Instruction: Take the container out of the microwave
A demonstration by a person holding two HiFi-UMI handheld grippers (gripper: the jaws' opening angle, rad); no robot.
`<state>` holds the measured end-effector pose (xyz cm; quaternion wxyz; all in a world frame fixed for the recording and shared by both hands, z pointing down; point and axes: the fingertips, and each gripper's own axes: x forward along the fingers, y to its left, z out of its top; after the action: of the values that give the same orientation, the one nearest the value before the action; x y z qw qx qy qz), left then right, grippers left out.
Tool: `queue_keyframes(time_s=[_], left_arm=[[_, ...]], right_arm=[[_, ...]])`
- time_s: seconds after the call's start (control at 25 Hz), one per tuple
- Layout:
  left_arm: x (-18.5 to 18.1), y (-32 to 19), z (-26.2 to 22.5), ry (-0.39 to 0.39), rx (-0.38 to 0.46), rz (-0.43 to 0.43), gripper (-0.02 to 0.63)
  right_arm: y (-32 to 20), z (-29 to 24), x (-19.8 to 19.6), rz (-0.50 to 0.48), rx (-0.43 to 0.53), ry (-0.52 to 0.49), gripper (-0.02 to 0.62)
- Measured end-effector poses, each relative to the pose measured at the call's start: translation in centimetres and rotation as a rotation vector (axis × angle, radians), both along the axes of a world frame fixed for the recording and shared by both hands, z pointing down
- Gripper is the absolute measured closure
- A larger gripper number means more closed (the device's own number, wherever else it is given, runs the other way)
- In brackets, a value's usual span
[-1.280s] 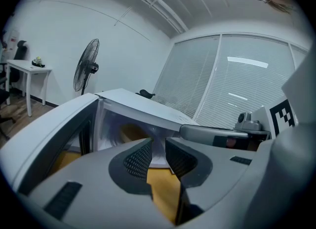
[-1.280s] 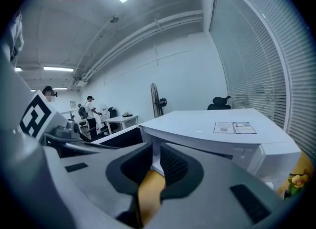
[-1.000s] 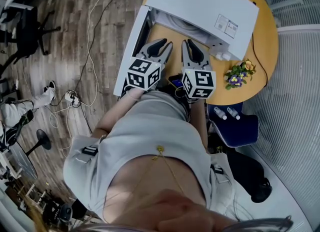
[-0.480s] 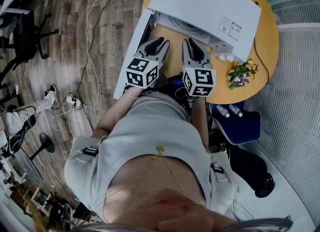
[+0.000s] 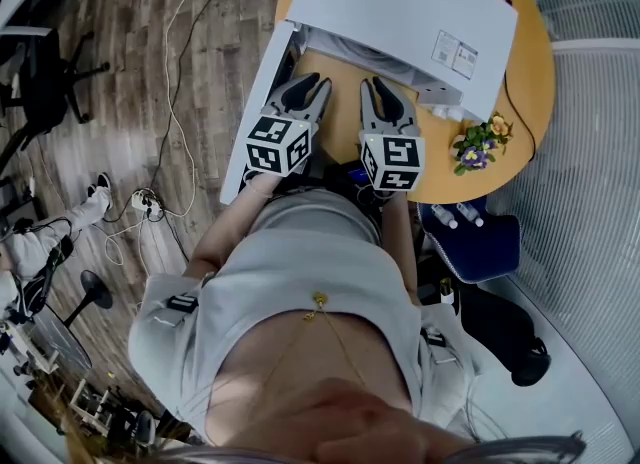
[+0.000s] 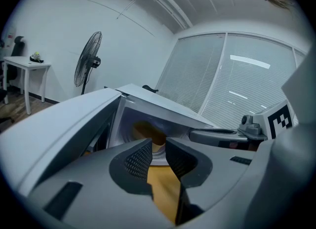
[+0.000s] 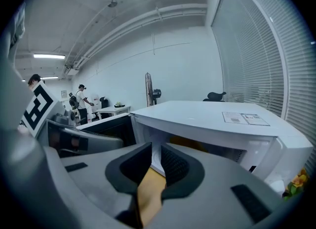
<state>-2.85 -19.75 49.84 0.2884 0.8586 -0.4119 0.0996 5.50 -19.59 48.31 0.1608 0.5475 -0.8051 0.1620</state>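
White microwave [image 5: 400, 2]: door [image 5: 255, 117] open, container [image 6: 150, 135] apparently the brownish shape inside, untouched. Left gripper [image 5: 308, 88] and right gripper [image 5: 385, 92]: before the cavity, jaws narrowly parted, empty. Reach, grasp and withdrawal remain.

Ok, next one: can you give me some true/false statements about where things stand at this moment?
1. The microwave door is open. True.
2. The left gripper holds the container. False: its jaws are apart with nothing between them.
3. Flowers lie on the table, right of the microwave. True.
4. The right gripper is deep inside the microwave. False: it is in front of the opening, over the table.
5. The microwave stands on the floor. False: it stands on the round table.
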Motion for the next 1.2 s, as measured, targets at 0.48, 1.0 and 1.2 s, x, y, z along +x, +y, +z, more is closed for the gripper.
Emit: queue_keyframes(time_s=[0.48, 1.0, 1.2], left_arm=[[1.5, -1.3, 0.1, 0.005, 0.015, 0.004, 0.520], [4.1, -2.7, 0.5, 0.010, 0.028, 0.040, 0.520], [4.6, -3.1, 1.1, 0.007, 0.020, 0.048, 0.519]], right_arm=[[-1.3, 1.1, 1.1, -0.006, -0.015, 0.007, 0.528], [-3.2, 3.4, 1.8, -0.016, -0.035, 0.048, 0.528], [-3.6, 4.5, 1.9, -0.026, -0.050, 0.068, 0.528]])
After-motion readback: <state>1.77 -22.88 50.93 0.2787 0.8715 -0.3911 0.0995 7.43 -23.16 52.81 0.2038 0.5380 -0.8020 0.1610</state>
